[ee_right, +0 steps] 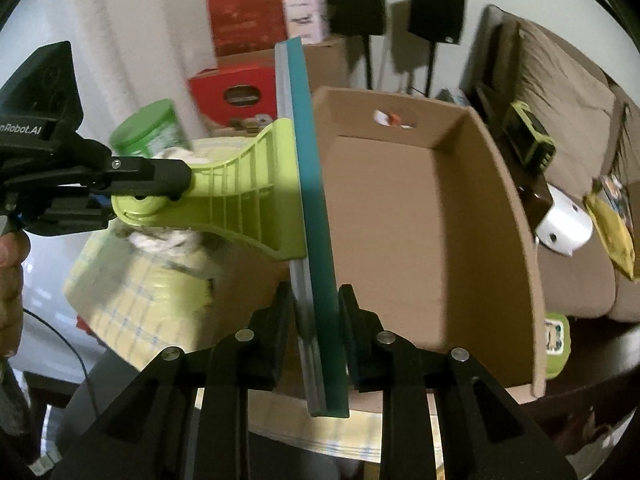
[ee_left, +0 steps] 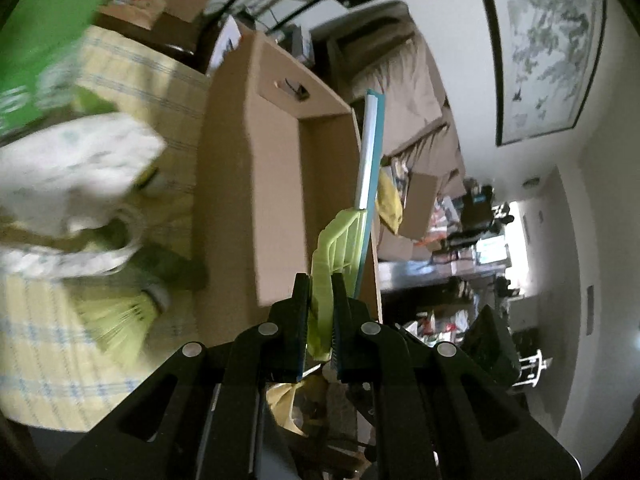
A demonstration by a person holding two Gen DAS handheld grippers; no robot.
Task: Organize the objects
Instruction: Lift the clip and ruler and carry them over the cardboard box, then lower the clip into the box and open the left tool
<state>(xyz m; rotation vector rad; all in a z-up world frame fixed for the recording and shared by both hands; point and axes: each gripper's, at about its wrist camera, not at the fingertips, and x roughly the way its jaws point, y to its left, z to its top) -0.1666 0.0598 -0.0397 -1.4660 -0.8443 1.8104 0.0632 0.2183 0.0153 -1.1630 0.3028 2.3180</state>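
Right wrist view: both grippers angle down beside one open cardboard box [ee_right: 420, 216]. The left gripper [ee_right: 180, 180] is clamped on the lime handle of one squeegee [ee_right: 256, 184]. The right gripper [ee_right: 316, 312] has closed on its teal blade (held upright), just left of the box.

Left gripper [ee_left: 321, 316] fingers clamped on squeegee [ee_right: 256, 184] handle; right gripper [ee_right: 314, 320] fingers pinch its blade edge; a hand [ee_right: 10, 280] at left edge.
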